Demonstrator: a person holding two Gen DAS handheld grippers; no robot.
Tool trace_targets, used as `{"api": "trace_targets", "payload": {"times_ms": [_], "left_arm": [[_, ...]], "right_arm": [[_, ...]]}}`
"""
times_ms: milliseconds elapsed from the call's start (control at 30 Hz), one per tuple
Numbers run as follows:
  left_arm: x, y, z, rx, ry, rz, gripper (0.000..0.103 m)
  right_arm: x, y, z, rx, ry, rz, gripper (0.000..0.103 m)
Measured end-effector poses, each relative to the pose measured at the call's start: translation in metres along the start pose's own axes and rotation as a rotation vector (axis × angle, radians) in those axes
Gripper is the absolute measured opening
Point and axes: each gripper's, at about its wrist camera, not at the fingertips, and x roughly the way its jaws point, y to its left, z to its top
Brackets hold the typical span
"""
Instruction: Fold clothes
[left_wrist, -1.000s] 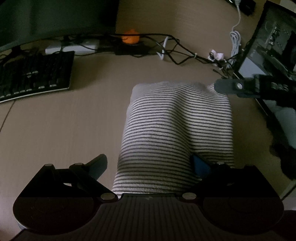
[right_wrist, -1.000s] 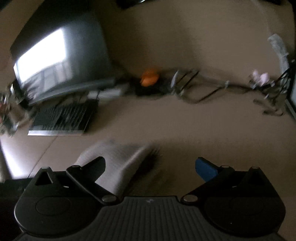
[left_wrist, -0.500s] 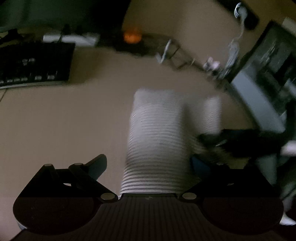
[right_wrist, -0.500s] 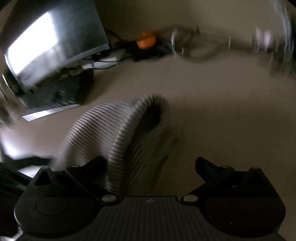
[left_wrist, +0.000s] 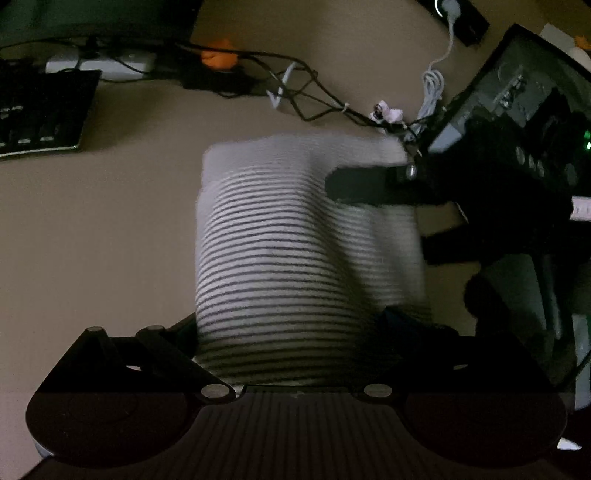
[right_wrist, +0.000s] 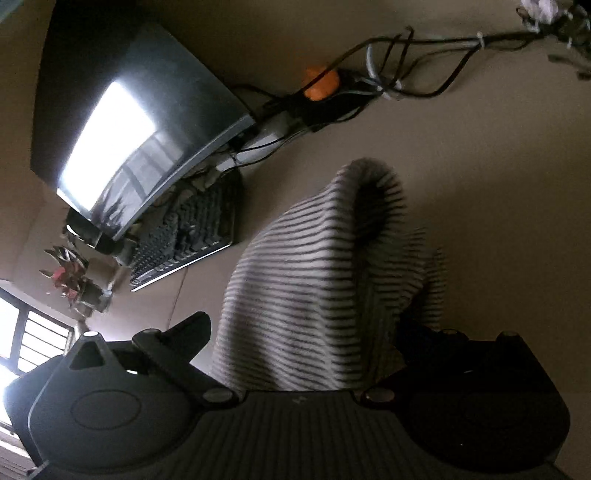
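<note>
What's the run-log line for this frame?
task: fold clothes | striped garment on desk | left gripper open | right gripper open

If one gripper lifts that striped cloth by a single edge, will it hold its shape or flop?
Likely floppy: in the right wrist view the striped cloth arches into a soft hump and sags on both sides. It probably won't slide as one piece if pushed; the folds suggest it would bunch on the table. It looks like thick knit, so perhaps not slippery between the fingers.
</note>
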Motion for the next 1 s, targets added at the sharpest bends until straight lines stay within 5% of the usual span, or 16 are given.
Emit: {"api": "trace_targets", "payload": {"times_ms": [133,300,567,800,1000], "left_arm": [[0.002,-0.009,-0.007,0.056,0.0,0.044,0.101],[-0.006,-0.001,-0.004,0.018,0.001,0.005,0.1],[-0.02,0.027,0.011,-0.132,-0.04,-0.01,0.1],[-0.005,0.015,0.01,-0.067,-0.005,0.102,0.103],[-0.005,0.017,0.009,-0.097,-0.004,0.106,0.103]], "right_arm": [[-0.018,-0.006,0.001,-0.026,-0.096,-0.102,0.103],[-0.004,-0.005,-0.013,-0.233,-0.064,-0.405,0.103],[0.003,0.003,-0.025,-0.308,-0.111,-0.448,0.103],[0.006,0.006,-0.031,-0.328,-0.127,-0.465,0.103],[0.006,0.011,-0.035,-0.363,-0.144,-0.488,0.103]]}}
